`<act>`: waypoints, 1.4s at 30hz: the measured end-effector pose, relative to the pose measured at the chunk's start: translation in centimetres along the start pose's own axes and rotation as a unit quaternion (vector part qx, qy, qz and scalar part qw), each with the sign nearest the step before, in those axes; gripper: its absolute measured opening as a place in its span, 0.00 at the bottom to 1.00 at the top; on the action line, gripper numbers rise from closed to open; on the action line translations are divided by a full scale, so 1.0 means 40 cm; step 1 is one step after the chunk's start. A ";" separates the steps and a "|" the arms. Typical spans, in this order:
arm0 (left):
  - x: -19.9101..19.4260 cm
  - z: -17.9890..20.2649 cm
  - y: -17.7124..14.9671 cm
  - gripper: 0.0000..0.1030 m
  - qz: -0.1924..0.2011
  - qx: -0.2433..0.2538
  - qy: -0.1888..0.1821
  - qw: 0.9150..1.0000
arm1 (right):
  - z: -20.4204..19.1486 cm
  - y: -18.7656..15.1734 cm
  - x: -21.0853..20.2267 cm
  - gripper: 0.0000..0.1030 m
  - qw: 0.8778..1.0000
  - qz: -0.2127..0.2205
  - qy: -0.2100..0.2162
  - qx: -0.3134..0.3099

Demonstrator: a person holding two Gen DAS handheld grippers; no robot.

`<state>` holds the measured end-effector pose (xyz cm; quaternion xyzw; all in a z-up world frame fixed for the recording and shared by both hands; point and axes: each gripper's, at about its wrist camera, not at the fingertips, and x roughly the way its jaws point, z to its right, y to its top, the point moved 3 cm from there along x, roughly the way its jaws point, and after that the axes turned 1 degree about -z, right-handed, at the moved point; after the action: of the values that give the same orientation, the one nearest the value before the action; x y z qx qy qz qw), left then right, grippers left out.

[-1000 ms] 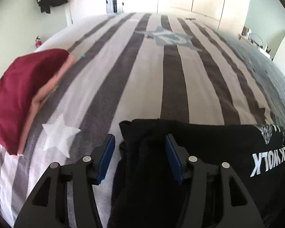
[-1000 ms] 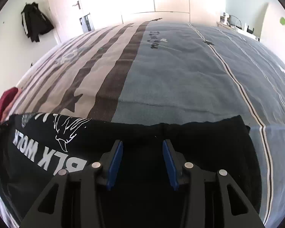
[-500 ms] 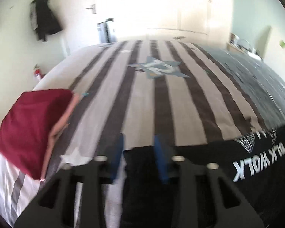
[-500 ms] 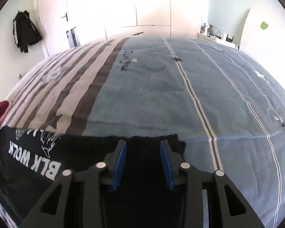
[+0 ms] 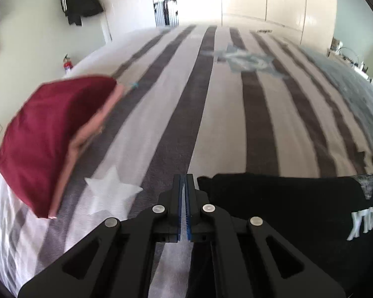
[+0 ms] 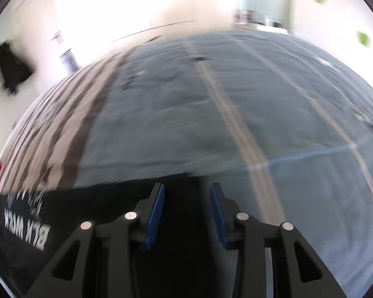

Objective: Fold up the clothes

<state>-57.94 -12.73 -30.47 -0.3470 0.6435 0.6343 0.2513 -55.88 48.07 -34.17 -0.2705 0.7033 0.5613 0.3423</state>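
Left hand-held gripper (image 5: 185,188) fully closed, empty, beside black shirt (image 5: 286,203) at bed's (image 5: 218,114) near edge; right hand-held gripper (image 6: 187,207) part-open over shirt, grip unclear; far bed free.

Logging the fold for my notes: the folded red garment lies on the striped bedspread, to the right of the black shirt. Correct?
Not quite. The left wrist view shows the folded red garment to the left of the black shirt, not the right. It does lie on the striped bedspread.

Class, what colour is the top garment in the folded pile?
Dark red folded garment, best seen in the left wrist view.
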 end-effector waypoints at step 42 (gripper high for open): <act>-0.255 0.158 -0.325 0.02 -0.044 0.033 -0.054 0.997 | -0.250 -0.408 -0.248 0.32 0.986 -0.055 0.092 -0.126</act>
<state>-42.26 -4.59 -31.47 -0.3320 0.6334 0.6191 0.3246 -39.01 34.65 -34.89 -0.3999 0.6396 0.5985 0.2700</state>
